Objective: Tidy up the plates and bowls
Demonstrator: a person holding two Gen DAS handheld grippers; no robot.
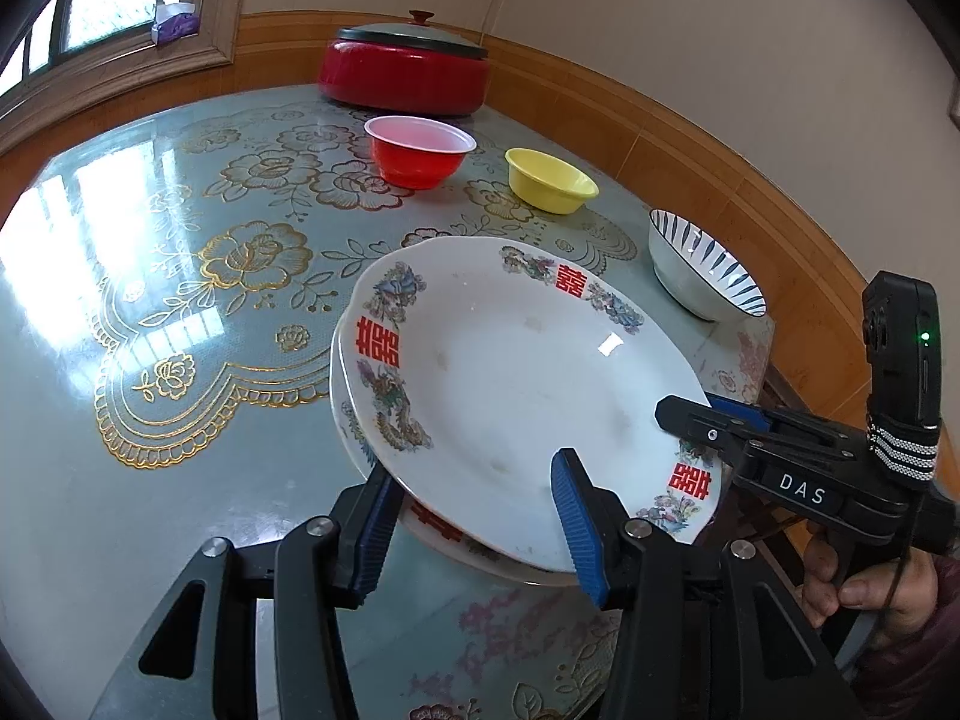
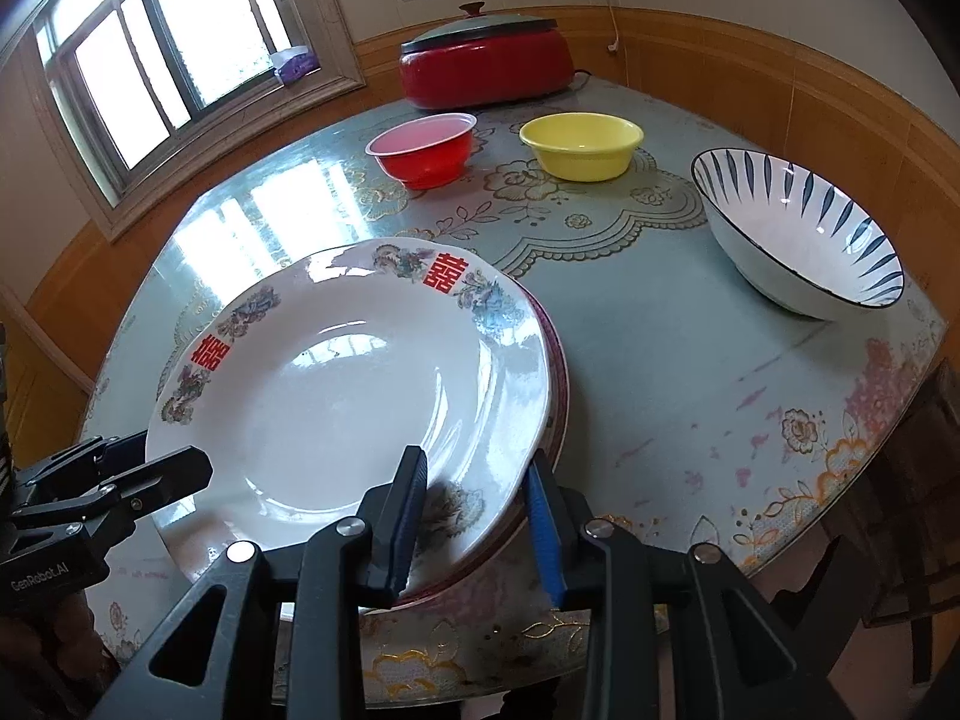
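A white plate [image 1: 510, 372] [image 2: 336, 396] with red characters and floral rim lies tilted on top of other plates [image 1: 438, 531] [image 2: 561, 372] near the table's front edge. My left gripper [image 1: 474, 468] [image 2: 174, 450] straddles its near rim, one finger over the well and one outside and below; the gap is wide and I see no pad pressing. My right gripper [image 2: 475, 456] [image 1: 690, 405] straddles the opposite rim the same way, jaws apart. A red bowl [image 1: 420, 150] [image 2: 423, 147], a yellow bowl [image 1: 549, 180] [image 2: 582, 144] and a blue-striped white bowl [image 1: 702, 267] [image 2: 798, 234] stand separately farther back.
A red lidded electric pot [image 1: 405, 66] [image 2: 486, 63] stands at the table's far edge by the wall. The glass-topped table [image 1: 180, 312] [image 2: 690, 360] ends just behind the striped bowl. A person's hand [image 1: 864, 588] holds the right gripper's handle.
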